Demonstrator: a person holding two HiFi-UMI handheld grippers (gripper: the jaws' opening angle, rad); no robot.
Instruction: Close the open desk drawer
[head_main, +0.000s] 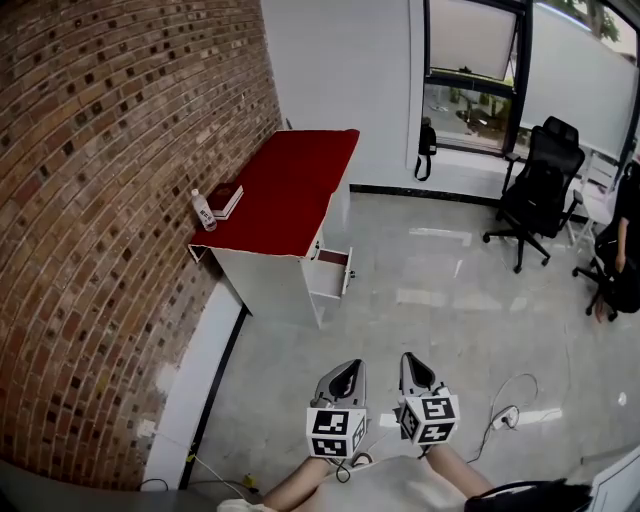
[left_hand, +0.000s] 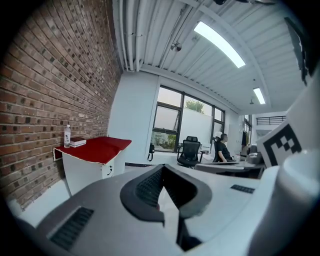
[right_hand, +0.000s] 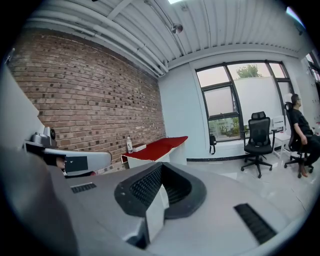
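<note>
Drawer (head_main: 331, 273) open on the red counter (head_main: 290, 190), closing not begun; my left gripper (head_main: 345, 375) and right gripper (head_main: 415, 368), both pressed together empty, hang well apart from it.

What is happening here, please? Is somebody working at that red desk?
Nobody is at the desk yet. A person stands well back from it, holding the left gripper and the right gripper low in front. The jaws of both are together and hold nothing. The red-topped desk stands against the brick wall, and its drawer is pulled out with nothing touching it. A bottle and a book rest on the desktop.
</note>
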